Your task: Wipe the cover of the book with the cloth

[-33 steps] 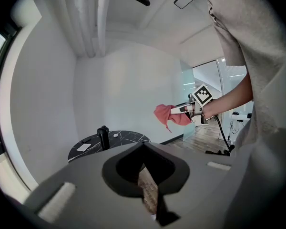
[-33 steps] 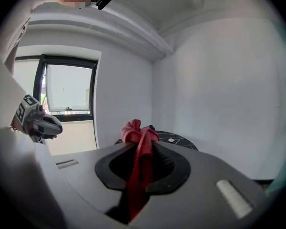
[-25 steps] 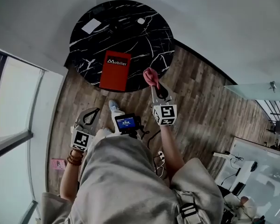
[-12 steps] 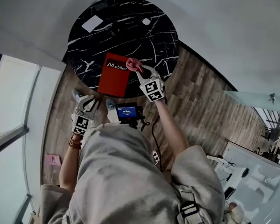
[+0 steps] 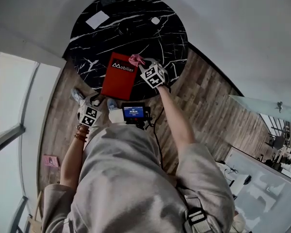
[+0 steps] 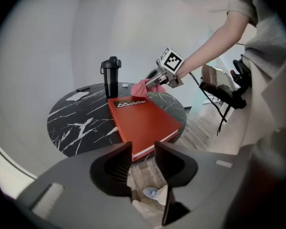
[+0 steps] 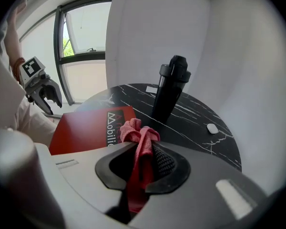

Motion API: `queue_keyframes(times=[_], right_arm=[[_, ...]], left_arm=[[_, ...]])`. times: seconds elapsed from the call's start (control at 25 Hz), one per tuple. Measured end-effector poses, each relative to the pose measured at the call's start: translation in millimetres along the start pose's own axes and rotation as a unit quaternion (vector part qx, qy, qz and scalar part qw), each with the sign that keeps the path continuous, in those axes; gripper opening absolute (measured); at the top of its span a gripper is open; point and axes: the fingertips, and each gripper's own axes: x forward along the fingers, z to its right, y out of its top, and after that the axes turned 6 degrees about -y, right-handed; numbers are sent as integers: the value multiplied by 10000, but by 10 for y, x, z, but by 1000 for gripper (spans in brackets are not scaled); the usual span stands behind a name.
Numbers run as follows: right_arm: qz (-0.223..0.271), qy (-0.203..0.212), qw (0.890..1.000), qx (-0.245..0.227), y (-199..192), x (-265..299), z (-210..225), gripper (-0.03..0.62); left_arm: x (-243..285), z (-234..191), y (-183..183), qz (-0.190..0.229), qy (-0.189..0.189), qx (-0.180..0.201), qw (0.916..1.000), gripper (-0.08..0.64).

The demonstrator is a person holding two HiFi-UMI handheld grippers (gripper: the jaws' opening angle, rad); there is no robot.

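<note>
Stands at a round black marble table (image 5: 102,38). Clamps a bunched pink cloth (image 7: 139,136) tight in the right gripper (image 7: 144,151), jaws closed on it, above the near half of the table. Holds the bunch over the title end of the book (image 6: 143,119); cannot tell whether it touches the cover. Keeps nothing in the left gripper (image 6: 143,149): has just been opening its jaws, which now stand apart, with only floor and a shoe (image 6: 152,193) showing through the gap. Points that gripper at the table from just outside its near rim, short of the book's corner. Has the red book lying flat and closed at the table's near rim, one corner just past the edge. Leaves a black bottle (image 6: 110,78) upright near the table's middle, and a white card (image 5: 97,19) at the table's far side.
</note>
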Motion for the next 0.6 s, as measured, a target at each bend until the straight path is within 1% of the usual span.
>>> queue_keyframes(times=[0.04, 0.12, 0.24, 0.36, 0.52, 0.6], right_arm=[[-76, 13, 10000, -5, -8, 55, 1, 67], [-200, 30, 9998, 35, -25, 159, -11, 67], [-362, 130, 9993, 43, -56, 241, -60, 67], [-545, 340, 9978, -135, -141, 299, -195, 67], [-621, 442, 9971, -62, -175, 309, -244, 66], [-714, 520, 9959, -185, -184, 321, -269, 66]], left_arm=[[41, -17, 3, -49, -7, -30, 10000, 158], [102, -33, -19, -162, -44, -55, 9998, 172], [155, -19, -30, -329, -128, -67, 9994, 172], [197, -10, -89, -478, -158, -174, 9986, 172], [260, -2, -229, -809, -93, -283, 9963, 172], [276, -8, -255, -947, -39, -369, 9948, 175]])
